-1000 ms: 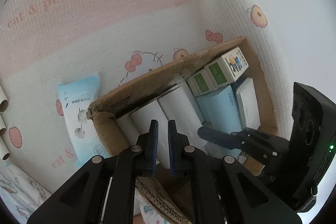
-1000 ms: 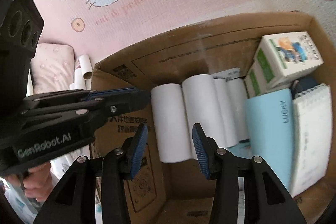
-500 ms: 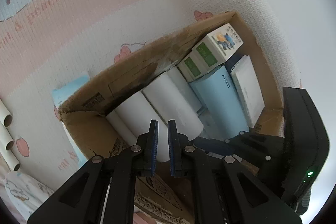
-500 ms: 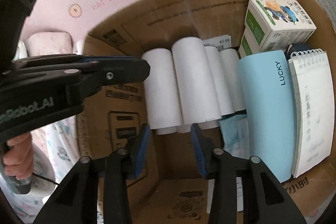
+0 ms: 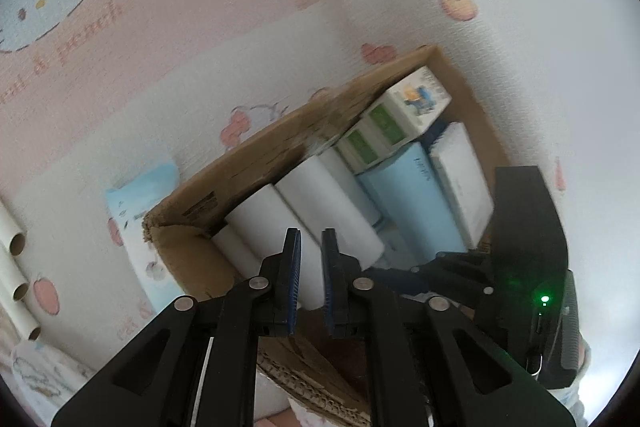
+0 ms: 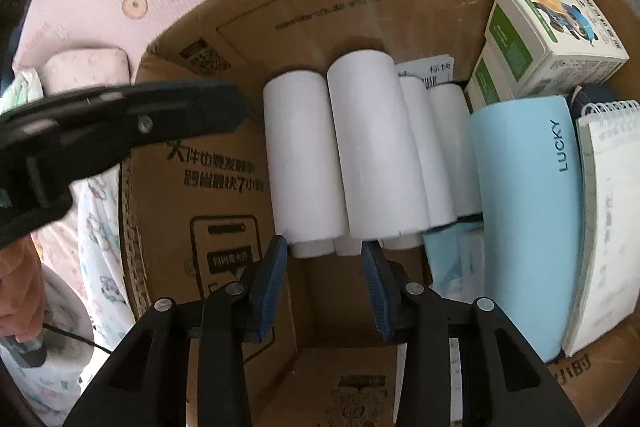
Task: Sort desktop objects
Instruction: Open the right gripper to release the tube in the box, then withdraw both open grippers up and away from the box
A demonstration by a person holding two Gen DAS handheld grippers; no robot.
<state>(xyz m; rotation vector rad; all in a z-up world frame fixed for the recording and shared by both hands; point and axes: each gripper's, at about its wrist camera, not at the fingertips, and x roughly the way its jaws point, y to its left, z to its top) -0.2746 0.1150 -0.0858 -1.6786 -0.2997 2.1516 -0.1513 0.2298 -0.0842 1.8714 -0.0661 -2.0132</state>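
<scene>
I see an open corrugated cardboard box (image 6: 224, 195) lying on a pink and white quilted mat (image 5: 168, 75) printed with cartoon cats and peaches. Its brown walls carry black print, and one corner edge is frayed.

Inside, smooth white paper rolls (image 6: 372, 147) lie side by side on the left of the box: I count four clear cylinders on top in my right wrist view, with the ends of more showing beneath, too hidden to count. Right of them stands a matte light blue notebook (image 6: 528, 211) lettered LUCKY, and against it a white spiral-bound notepad (image 6: 608, 219) with wire coils along the top. Two glossy green-and-white cartons (image 6: 548, 39) sit stacked in the far right corner. A thin pale blue packet (image 6: 448, 251) lies flat under the rolls' near ends.

Outside the box, in my left wrist view, a soft blue-and-white wipes pack (image 5: 136, 219) lies on the mat beside the box's wall, and three bare cardboard tubes (image 5: 16, 267) lie at the left edge.

My left gripper (image 5: 310, 267) hovers over the box's near corner; its ribbed blue pads are parting, with nothing between them. My right gripper (image 6: 324, 267) hangs above the near ends of the rolls, its pads set apart and gripping nothing. A person's hand (image 6: 16, 303) shows at the lower left.
</scene>
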